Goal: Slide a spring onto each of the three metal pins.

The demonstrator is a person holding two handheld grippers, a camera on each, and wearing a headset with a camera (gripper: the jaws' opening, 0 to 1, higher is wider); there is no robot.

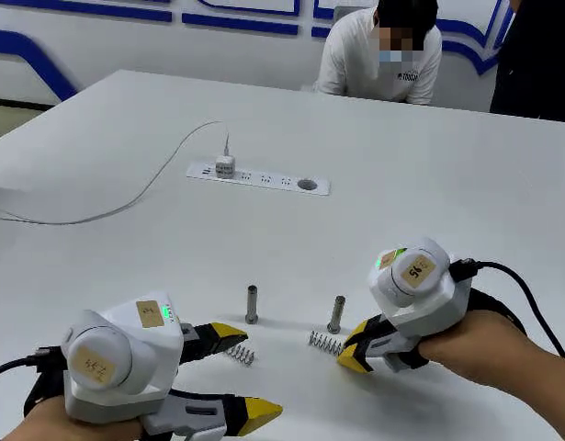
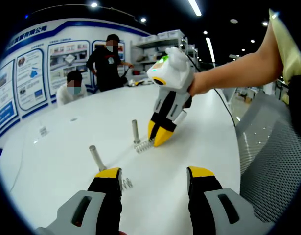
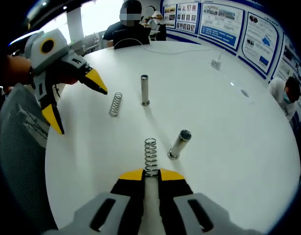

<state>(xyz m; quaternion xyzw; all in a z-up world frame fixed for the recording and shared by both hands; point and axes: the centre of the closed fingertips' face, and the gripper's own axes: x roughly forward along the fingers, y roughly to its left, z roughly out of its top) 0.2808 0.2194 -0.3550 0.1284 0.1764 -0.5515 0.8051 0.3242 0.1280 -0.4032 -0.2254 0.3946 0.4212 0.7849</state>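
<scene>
Two metal pins stand upright on the white table, the left pin (image 1: 252,304) and the right pin (image 1: 337,313). My right gripper (image 1: 354,356) is shut on one end of a spring (image 1: 325,343), which lies low beside the right pin (image 3: 178,143); its coil (image 3: 150,154) sticks out ahead of the jaws. My left gripper (image 1: 248,370) is open, with a second spring (image 1: 238,353) lying on the table by its upper jaw. In the left gripper view this loose spring (image 2: 126,183) is just right of the left jaw, near a pin (image 2: 96,157).
A white power strip (image 1: 259,177) with a plugged adapter and a cable (image 1: 126,204) lies mid-table. A person (image 1: 381,57) sits at the far edge, another stands at the far right. A mesh chair (image 2: 272,147) is beside the table.
</scene>
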